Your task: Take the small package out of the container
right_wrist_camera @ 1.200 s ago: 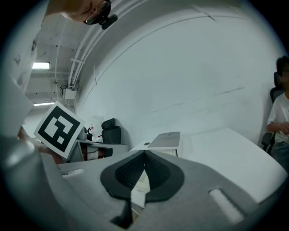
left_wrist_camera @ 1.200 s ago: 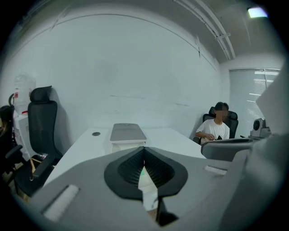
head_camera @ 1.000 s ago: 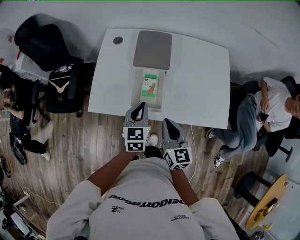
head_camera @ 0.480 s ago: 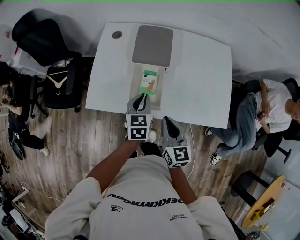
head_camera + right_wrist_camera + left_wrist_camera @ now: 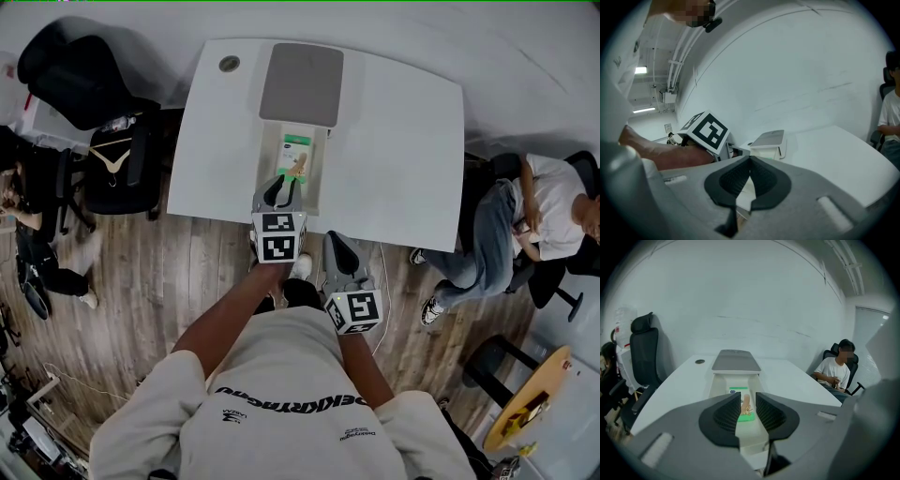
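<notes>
two grippers, my left gripper [image 5: 748, 401] jaws just parting, small package [image 5: 738, 391] beyond its tips inside container [image 5: 715, 384], my right gripper [image 5: 750, 162] pressed together

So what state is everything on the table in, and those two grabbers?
Container: open, gray lid behind it.
Small package: lying flat inside the container.
Left gripper: jaws slightly apart, just been opening, nothing between them.
Right gripper: shut, empty.

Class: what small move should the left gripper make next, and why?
Probably ease the left gripper forward and down onto the small green package. Its fingers have just been opening, nothing is between them yet, and the package lies just ahead in the open container.
</notes>
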Demonstrator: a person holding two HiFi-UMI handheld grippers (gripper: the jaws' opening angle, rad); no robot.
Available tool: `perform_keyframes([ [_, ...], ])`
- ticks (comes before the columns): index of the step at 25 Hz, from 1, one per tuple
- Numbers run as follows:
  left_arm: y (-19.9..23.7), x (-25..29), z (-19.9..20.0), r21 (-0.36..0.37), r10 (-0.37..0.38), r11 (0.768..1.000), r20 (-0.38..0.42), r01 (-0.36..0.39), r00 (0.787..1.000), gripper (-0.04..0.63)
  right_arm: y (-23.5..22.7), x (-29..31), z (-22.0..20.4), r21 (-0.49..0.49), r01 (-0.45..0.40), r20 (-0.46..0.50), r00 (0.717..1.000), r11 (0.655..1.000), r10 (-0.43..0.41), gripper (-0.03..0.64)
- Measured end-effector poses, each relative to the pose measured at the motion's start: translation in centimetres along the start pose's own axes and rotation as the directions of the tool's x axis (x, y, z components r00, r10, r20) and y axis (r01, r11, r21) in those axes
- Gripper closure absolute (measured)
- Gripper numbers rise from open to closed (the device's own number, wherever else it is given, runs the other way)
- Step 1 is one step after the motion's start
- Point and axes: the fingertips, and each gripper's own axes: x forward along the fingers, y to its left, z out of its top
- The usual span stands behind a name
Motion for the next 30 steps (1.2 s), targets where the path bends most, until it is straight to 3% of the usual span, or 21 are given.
perform_keyframes([
  [30, 1.6, 6.8, -2.5, 0.021, 0.057, 0.998, -0.17, -0.055, 0.984, 0.299, -0.8, 0.2, -1.4, 0.017, 0.007, -0.032, 0.999, 1.0, -0.007, 0.618],
])
